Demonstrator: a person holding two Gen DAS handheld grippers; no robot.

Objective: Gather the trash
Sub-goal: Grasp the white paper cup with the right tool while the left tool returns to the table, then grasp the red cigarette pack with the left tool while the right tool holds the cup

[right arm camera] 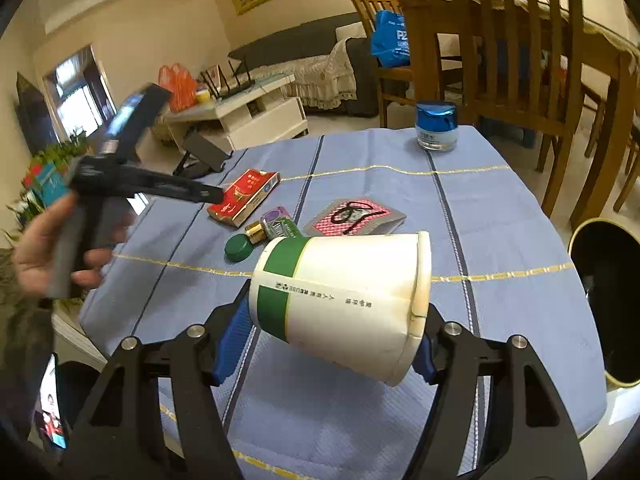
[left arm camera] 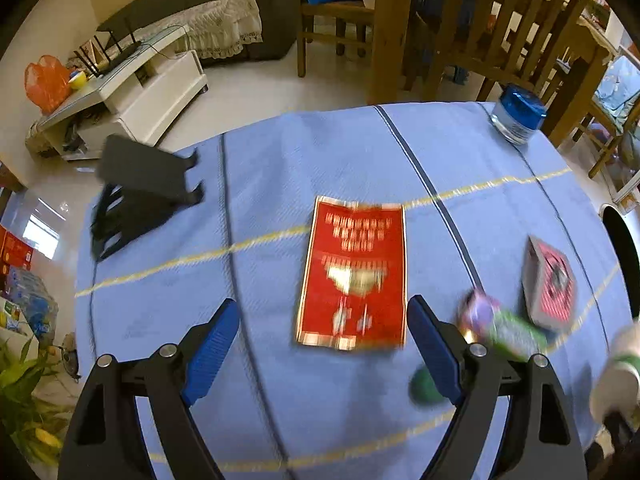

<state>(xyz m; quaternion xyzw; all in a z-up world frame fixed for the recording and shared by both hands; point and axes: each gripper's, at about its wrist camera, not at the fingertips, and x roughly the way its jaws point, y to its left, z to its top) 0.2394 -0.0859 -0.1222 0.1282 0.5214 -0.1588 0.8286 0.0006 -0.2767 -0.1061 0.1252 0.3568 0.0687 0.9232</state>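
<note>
Left claw [left arm camera: 322, 344] gapes wide at lower centre; right claw [right arm camera: 324, 344] is clamped low in its frame; a bare hand [right arm camera: 52, 256] grips the left handle.

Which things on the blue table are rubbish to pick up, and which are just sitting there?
Rubbish for the job:
paper cup, held in the right gripper
red cigarette pack, ahead of the open left gripper
patterned packet
small bottle and green cap, probably
black bin, where it goes

Just sitting there:
blue-lidded jar
black stand
</note>
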